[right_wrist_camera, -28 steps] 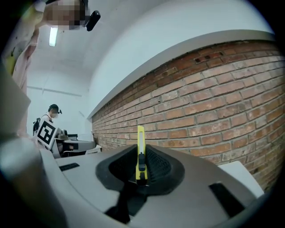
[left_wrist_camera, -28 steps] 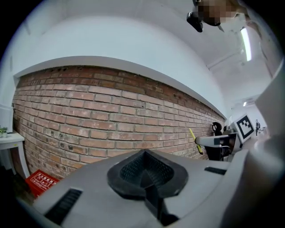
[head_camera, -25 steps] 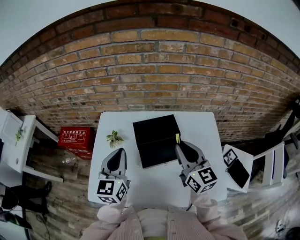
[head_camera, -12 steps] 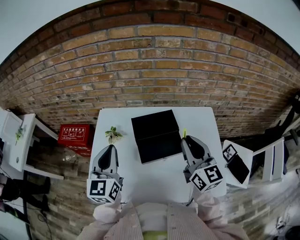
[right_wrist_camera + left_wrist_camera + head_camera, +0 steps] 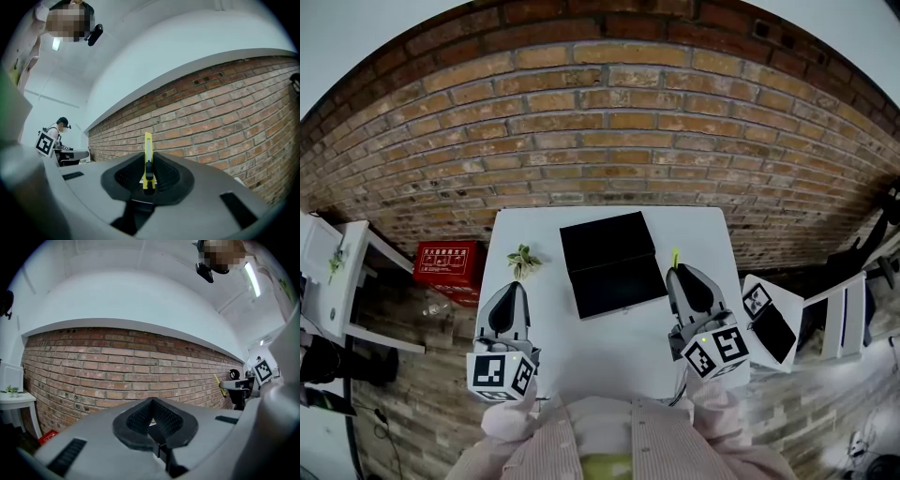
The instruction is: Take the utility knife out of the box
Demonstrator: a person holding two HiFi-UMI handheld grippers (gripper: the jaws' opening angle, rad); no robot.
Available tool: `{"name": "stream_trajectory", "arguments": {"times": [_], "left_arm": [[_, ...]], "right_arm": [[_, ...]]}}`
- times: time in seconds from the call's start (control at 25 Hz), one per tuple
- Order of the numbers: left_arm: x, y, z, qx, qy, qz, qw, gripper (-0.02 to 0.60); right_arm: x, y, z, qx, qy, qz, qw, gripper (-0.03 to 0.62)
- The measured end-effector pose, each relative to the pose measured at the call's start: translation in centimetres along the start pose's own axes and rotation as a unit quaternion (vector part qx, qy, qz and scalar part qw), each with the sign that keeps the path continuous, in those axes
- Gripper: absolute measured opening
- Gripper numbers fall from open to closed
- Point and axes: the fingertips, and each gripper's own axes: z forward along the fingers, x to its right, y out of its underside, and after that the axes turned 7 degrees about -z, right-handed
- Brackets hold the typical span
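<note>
A yellow utility knife [image 5: 148,159] stands pinched between the jaws of my right gripper [image 5: 148,174], its tip sticking out past the fingertips. In the head view this right gripper [image 5: 682,274] hovers over the white table [image 5: 609,356], just right of the black box [image 5: 609,263], with the yellow utility knife [image 5: 675,257] poking forward. The box lies open and flat, its inside dark. My left gripper [image 5: 512,302] floats at the table's left side, jaws closed with nothing in them; in the left gripper view [image 5: 153,420] the pads meet.
A small potted plant [image 5: 523,261] sits at the table's back left. A brick wall [image 5: 600,122] stands behind. A red crate [image 5: 448,262] is on the floor to the left, white side tables [image 5: 337,281] further left and a marker board [image 5: 764,319] to the right.
Both grippers have drawn back toward me and spread apart. The right one carried the knife away from the box's right edge. The view also shifted slightly.
</note>
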Motion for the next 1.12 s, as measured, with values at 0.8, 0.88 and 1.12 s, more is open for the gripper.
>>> {"name": "stream_trajectory", "arguments": {"times": [0.8,0.88,1.12], "left_arm": [[0.4,0.4,0.0,-0.008,0.003,0.009,0.9999,-0.008],[0.4,0.4,0.1,-0.009,0.003,0.010,0.9999,-0.008],[0.2,0.7,0.2,-0.012,0.001,0.011,0.9999,-0.008]], "right_arm": [[-0.4,0.7,-0.3,-0.015,-0.003,0.001,1.000,0.058],[-0.4,0.8,-0.2,-0.017,-0.004,0.000,1.000,0.058],[-0.7,1.0,0.0,-0.020,-0.006,-0.002,1.000,0.058]]}}
